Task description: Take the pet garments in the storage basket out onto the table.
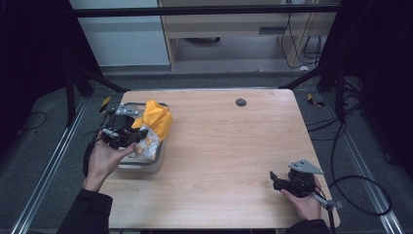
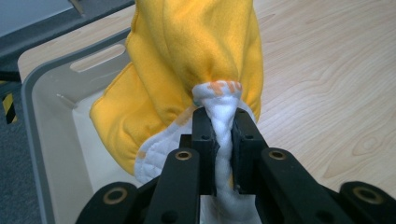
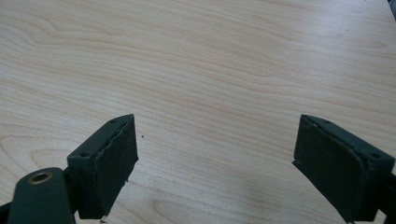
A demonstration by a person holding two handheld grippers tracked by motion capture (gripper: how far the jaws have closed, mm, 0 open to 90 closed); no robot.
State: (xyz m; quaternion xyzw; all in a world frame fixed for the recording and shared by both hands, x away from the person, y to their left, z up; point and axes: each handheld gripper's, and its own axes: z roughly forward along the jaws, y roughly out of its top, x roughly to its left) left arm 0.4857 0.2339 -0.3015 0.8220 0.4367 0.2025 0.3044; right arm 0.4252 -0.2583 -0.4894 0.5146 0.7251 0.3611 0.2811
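From above, the left gripper [image 1: 127,135] held the yellow cloth [image 1: 157,120] over the grey bin [image 1: 146,165] at the table's [image 1: 234,156] left; the right gripper [image 1: 287,184] sat well apart. Left gripper view: jaws pinched a white twisted fold, cloth rising ahead, bin floor partly hidden. Right gripper view: jaws wide over bare wood.

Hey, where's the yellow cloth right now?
The yellow cloth is at the table's left side in the high view, draped over the grey bin, with its white part pinched in the left gripper.
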